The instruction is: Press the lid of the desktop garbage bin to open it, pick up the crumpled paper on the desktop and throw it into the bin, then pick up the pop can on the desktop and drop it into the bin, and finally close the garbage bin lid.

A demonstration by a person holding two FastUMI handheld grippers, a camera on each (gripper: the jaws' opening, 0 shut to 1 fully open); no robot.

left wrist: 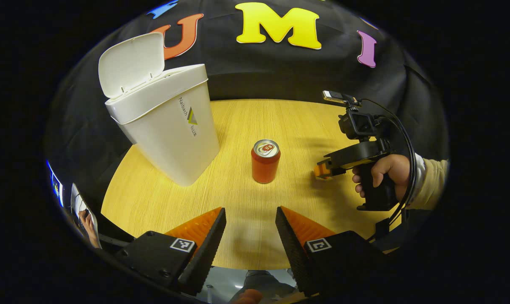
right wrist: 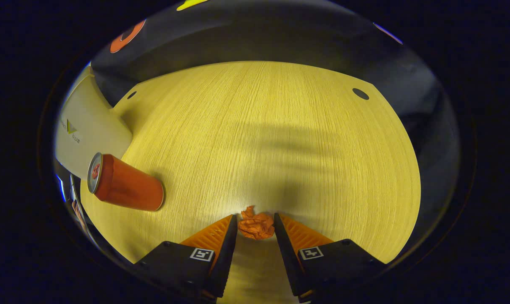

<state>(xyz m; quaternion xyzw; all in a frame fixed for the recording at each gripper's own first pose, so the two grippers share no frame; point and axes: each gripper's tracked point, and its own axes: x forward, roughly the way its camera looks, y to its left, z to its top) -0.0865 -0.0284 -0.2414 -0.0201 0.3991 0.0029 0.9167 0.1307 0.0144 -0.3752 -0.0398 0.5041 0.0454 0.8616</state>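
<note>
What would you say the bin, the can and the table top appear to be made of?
Bin: probably plastic, smooth white with a soft sheen. Can: looks like metal, its silvery top with a pull tab gleaming. Table top: wood-look with fine straight grain; whether solid or laminate is unclear.

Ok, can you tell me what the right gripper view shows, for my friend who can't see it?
The right gripper has its two fingers pressed on either side of a crumpled paper lying on the wooden table. Off to the left an upright pop can stands in front of the white garbage bin.
</note>
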